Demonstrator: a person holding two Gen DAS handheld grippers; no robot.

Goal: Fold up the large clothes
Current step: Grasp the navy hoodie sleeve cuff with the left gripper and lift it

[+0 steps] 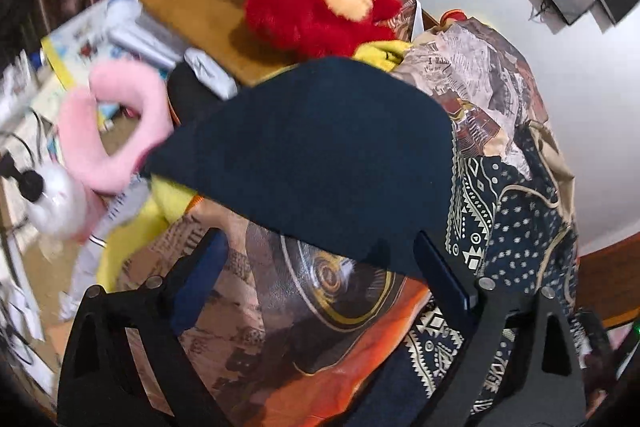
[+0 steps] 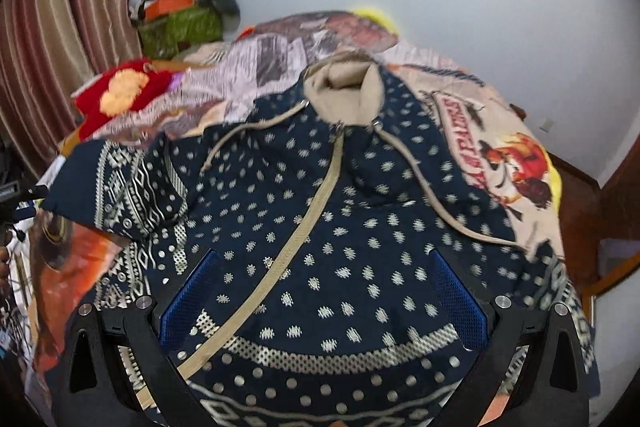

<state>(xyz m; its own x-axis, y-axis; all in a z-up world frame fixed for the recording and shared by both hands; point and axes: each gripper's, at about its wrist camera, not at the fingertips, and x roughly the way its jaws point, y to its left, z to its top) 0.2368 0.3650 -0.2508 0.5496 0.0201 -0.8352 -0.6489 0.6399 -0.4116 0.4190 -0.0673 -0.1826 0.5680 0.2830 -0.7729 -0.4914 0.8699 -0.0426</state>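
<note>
Navy patterned hoodie (image 2: 340,211) lies spread on the bed just ahead of the right tongs (image 2: 324,291), which gape empty over its hem. The left tongs (image 1: 320,267), also wide open, hover beside a plain dark flap (image 1: 312,155). Folding seems barely begun; next, probably, each must pinch an edge.

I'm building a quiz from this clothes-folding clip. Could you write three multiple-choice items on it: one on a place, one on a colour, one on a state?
1. Where does the hoodie lie?
A. on a printed blanket
B. on a hanger
C. in a basket

2. What colour is the plush toy beyond the garment?
A. green
B. red
C. white

3. How do the jaws of the right hand-held gripper stand?
A. shut on the drawstring
B. open over the hoodie
C. shut on the hood

Answers: 1 A, the printed blanket shows around it. 2 B, red fur with a pale patch. 3 B, both blue pads stand wide apart with cloth spread flat between.
</note>
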